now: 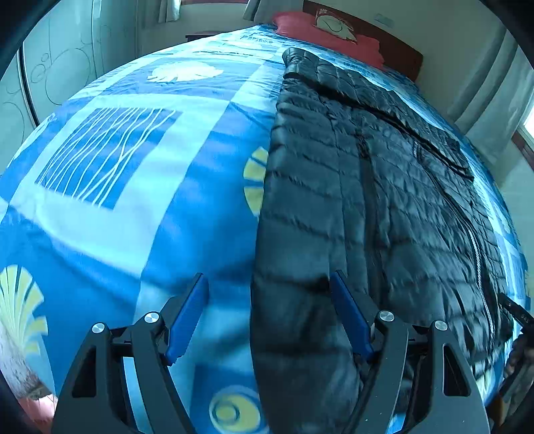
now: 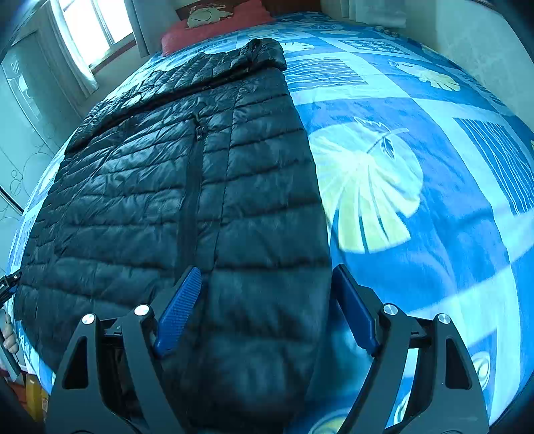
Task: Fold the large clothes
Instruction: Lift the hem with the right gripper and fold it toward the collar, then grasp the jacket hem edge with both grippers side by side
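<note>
1. A black quilted puffer jacket (image 1: 350,187) lay flat on a bed, its shiny fabric stitched into narrow horizontal puffed bands. In the left wrist view it filled the right half of the frame, running from the lower centre up to the upper centre.
2. In the right wrist view the same jacket (image 2: 173,187) took up the left and centre of the frame. A dark zip line ran lengthwise down its middle, and its collar end lay toward the top of the frame.
3. One long edge of the jacket looked folded in, giving a straight, smooth border against the bedding. A sleeve lay along the far side as a narrower quilted strip.
4. The bedspread (image 1: 140,173) was soft-looking cloth printed in blue and pale squares, with yellowish fan and leaf shapes and panels of thin white lines.
5. A red pillow (image 1: 320,28) with a pale printed patch sat at the head of the bed, in the upper centre of the left wrist view, against a dark wooden headboard.
6. The left gripper (image 1: 268,283), at the bottom centre of its frame, had black arms and flat blue textured pads. Its fingers stood wide apart with nothing clamped, straddling the jacket's near edge from above.
7. The right gripper (image 2: 267,273), at the bottom centre of its frame, matched it. Its fingers were also spread wide and empty, above the jacket's near end.
8. A curtained window (image 2: 90,30) glowed in the upper left of the right wrist view.
</note>
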Available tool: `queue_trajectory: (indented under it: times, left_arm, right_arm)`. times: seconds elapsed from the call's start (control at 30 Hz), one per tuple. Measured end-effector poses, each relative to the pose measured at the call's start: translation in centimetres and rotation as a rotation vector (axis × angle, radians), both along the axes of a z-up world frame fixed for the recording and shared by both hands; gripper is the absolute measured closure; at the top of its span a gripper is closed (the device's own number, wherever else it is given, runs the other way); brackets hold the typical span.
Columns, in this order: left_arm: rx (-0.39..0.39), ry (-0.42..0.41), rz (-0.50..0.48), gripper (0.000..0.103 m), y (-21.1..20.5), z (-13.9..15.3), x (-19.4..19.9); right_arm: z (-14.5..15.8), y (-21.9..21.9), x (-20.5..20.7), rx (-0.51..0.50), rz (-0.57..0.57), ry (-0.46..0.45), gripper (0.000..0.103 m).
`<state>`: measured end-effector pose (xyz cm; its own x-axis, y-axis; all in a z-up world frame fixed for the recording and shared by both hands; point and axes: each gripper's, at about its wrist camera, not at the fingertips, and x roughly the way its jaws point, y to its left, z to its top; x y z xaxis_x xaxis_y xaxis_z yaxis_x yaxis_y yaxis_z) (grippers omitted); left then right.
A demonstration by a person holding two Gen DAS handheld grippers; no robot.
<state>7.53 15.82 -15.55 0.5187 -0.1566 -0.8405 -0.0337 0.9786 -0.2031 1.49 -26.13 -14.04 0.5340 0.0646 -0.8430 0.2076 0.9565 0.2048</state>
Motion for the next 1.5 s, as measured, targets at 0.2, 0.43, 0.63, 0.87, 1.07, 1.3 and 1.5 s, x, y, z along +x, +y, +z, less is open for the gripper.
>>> queue_trajectory:
  times: [0.2, 0.43, 0.63, 0.87, 1.07, 1.3, 1.5]
  left_arm:
    - [-0.055, 0.007, -0.067, 0.029, -1.1, -0.2, -2.0]
    - [-0.104, 0.003, -0.089, 0.046, -1.5, -0.1, -3.0]
    - [-0.05, -0.022, -0.104, 0.06, -2.4, 0.2, -3.3]
    - [-0.034, -0.033, -0.068, 0.08, -2.2, 0.5, -3.4]
    - [-0.018, -0.048, -0.071, 0.088, -2.7, 1.1, -3.6]
    - [-0.042, -0.095, -0.063, 0.091, -2.3, 2.9, -4.4]
    - [-0.138, -0.152, -0.053, 0.092, -1.6, 6.4, -3.8]
  right_arm:
    - [0.3, 0.9, -2.3, 0.034, 0.017, -0.01, 0.037]
    - [0.5, 1.0, -3.2, 0.082, 0.026, -0.023, 0.054]
    - [0.7, 1.1, -3.4, 0.086, 0.036, -0.037, 0.065]
    - [1.0, 1.2, -3.7, 0.094, 0.035, -0.066, 0.079]
    - [1.5, 1.1, -4.0, 0.107, 0.035, -0.091, 0.088]
    - [2.6, 0.3, -4.6, 0.179, 0.034, -0.137, 0.09]
    - [5.2, -0.8, -4.0, 0.306, 0.04, -0.221, 0.091]
